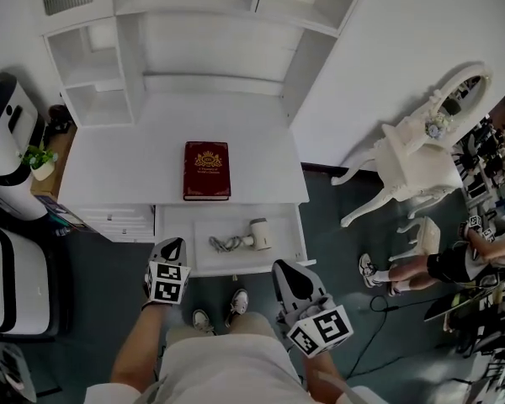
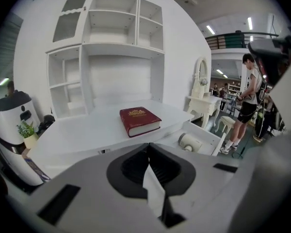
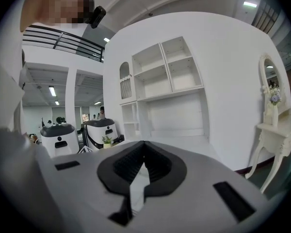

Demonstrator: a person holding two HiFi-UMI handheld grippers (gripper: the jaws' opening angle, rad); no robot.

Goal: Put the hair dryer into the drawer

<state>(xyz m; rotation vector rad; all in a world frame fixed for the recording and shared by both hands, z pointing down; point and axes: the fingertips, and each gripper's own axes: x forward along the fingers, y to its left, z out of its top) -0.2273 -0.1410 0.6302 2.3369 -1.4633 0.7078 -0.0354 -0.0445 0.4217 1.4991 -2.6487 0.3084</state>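
The white hair dryer [image 1: 257, 233] lies in the open drawer [image 1: 288, 219] of the white desk, its grey cord [image 1: 225, 243] bundled to its left. In the left gripper view the hair dryer [image 2: 188, 141] shows to the right, inside the drawer [image 2: 212, 136]. My left gripper [image 1: 173, 245] hovers in front of the drawer's left corner, jaws shut with nothing between them [image 2: 147, 145]. My right gripper [image 1: 285, 269] is held before the drawer's right corner, clear of it. Its jaws meet at the tip and hold nothing [image 3: 144, 142].
A red book [image 1: 207, 171] lies on the desktop [image 1: 118, 162] behind the drawer. White shelves rise behind it. A white chair [image 1: 411, 171] and a person [image 1: 442, 263] are to the right, white machines [image 1: 4, 133] and a potted plant [image 1: 39, 158] to the left.
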